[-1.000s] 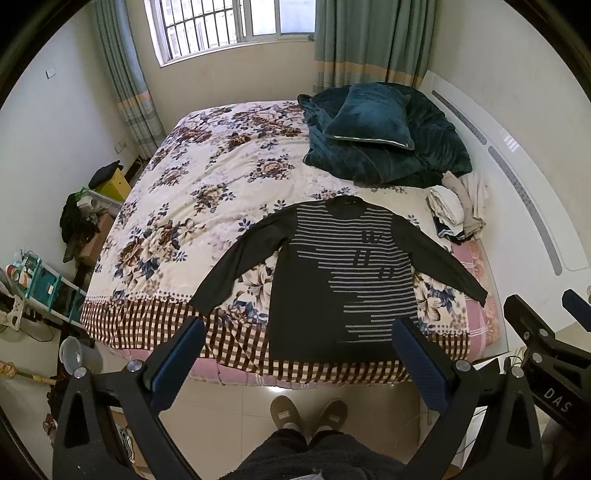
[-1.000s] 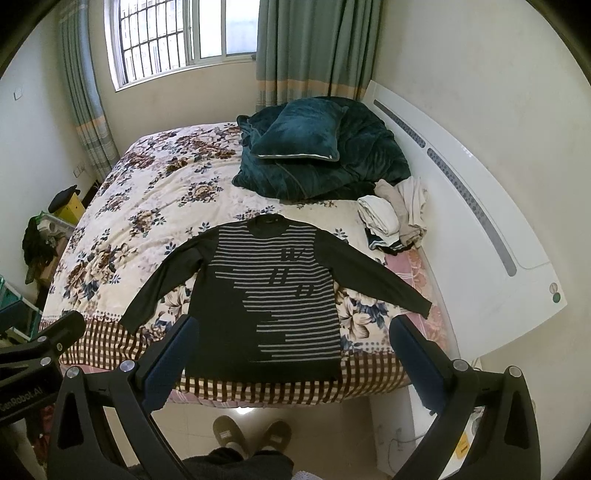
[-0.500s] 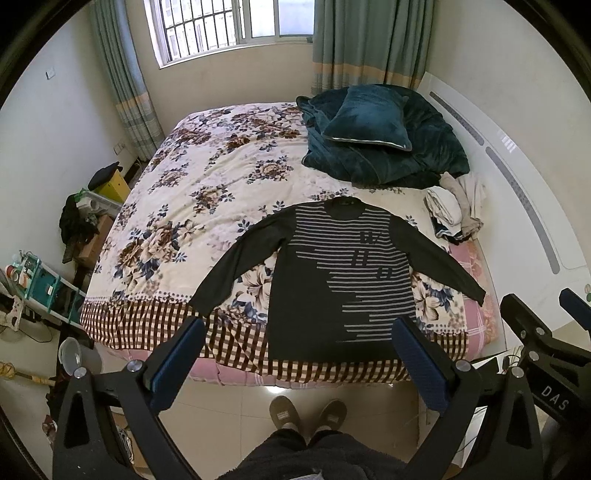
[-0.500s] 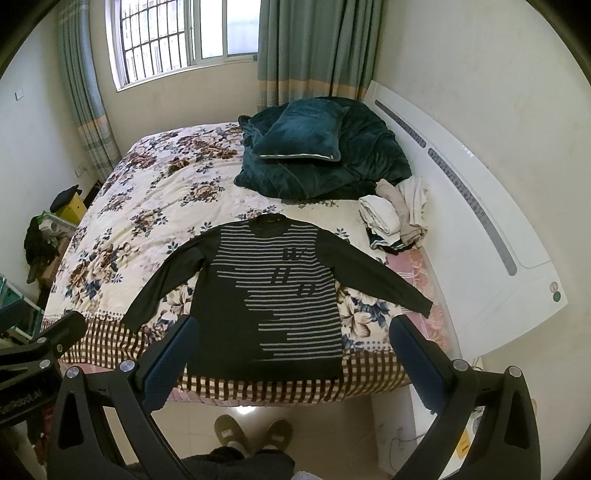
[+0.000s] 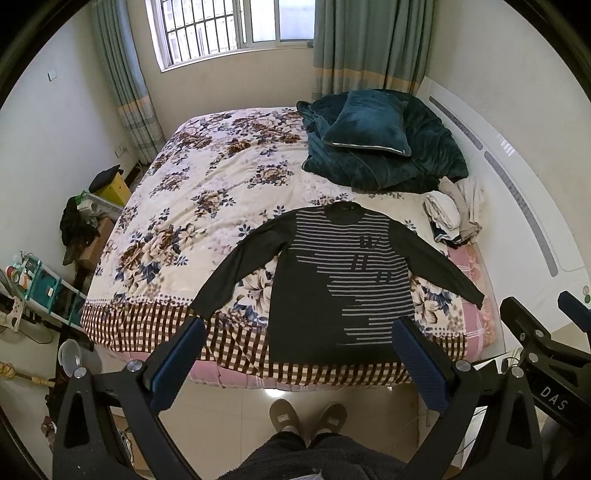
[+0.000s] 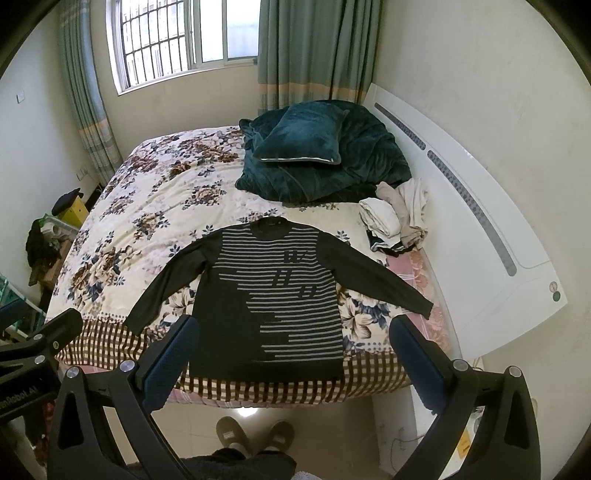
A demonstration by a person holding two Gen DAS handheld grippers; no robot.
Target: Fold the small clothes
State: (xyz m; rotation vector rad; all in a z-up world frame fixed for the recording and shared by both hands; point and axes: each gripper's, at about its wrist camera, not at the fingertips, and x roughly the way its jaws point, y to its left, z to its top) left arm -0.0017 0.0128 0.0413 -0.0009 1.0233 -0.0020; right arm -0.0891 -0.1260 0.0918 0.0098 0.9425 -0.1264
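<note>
Both your left tongs [image 5: 297,354] and right tongs [image 6: 293,350] gape empty; grabbing the sweater [image 5: 341,284] at lower centre could snag the bedspread [image 5: 207,206] beneath.

Daylight comes through a barred window [image 5: 236,26] flanked by grey-green curtains [image 5: 369,44]. A bed [image 5: 207,206] with a floral cover fills the room, a white headboard [image 6: 461,206] against the pale wall, glossy cream floor tiles [image 5: 229,413] below.
</note>
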